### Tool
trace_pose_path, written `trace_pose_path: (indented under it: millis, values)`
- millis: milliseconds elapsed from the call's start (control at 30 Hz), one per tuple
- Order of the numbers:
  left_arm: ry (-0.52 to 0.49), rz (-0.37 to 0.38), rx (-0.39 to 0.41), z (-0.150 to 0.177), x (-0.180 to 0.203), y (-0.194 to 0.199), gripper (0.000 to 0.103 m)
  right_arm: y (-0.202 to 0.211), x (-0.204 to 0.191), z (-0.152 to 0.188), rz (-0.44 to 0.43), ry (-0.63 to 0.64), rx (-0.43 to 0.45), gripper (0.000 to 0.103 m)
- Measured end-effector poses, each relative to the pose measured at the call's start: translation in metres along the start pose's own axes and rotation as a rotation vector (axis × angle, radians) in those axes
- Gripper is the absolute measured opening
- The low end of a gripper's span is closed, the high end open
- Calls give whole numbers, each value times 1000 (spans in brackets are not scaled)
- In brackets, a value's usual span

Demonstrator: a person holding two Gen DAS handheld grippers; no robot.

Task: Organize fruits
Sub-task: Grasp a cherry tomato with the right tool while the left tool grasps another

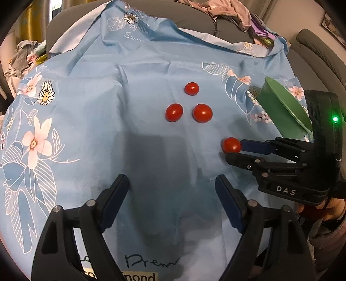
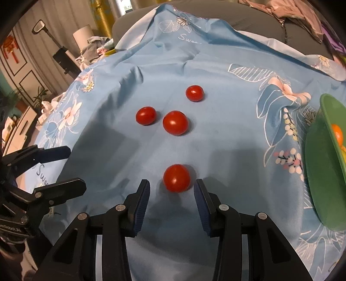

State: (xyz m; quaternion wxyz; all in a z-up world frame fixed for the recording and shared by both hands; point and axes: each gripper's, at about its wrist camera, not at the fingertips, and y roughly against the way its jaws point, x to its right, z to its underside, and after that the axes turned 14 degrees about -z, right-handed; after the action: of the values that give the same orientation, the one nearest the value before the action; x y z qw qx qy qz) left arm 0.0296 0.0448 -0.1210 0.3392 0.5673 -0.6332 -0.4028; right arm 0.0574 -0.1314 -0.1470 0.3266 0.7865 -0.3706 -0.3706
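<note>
four glossy red cherry tomatoes sit on a pale blue floral cloth [image 2: 227, 155], thin fabric with creases and printed white leaves and pink blossoms, draped over the worktop. the skins are smooth and shiny, each catching a small highlight. three form a loose triangle: the far tomato [image 2: 194, 93] at the top, the left tomato [image 2: 146, 115] a little oval with its long axis running left to right, and the middle tomato [image 2: 175, 122] rounder and plump, just beside the left one but apart from it.

the near tomato [image 2: 176, 178] lies alone, closer in, right ahead of the right gripper [image 2: 172, 189]. its jaws stand spread, blue ribbed pads either side, with the tomato at their tips and no pad clearly touching it. in the left wrist view that same fruit [image 1: 231, 145] sits at the end of the black fingers.

the left gripper [image 1: 172, 183] hangs over bare cloth, jaws released and wide, nothing between them, well apart from the trio.

off to the right a green bowl [image 2: 317, 164], smooth matte plastic, stands on the cloth with an orange fruit [image 2: 337, 133] showing inside at the frame edge. behind, rumpled clothes [image 1: 225, 8] pile on a grey sofa [image 1: 194, 21]. nothing lies between the right gripper and its tomato.
</note>
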Motion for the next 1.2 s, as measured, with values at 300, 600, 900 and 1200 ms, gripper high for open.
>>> trace_pose_path:
  millis: [300, 600, 900, 1200]
  values:
    - [-2, -2, -11, -3, 0, -7, 83, -11, 3, -8, 49, 25, 5, 35]
    - [-5, -39, -22, -14, 2, -17, 83, -2, 15, -5, 47, -8, 42, 29]
    - [-48, -115, 58, -28, 11, -4, 82, 30, 41, 5, 7, -80, 114, 29]
    - [-130, 45, 91, -60, 53, -23, 74, 38, 53, 14, -27, -117, 150, 29]
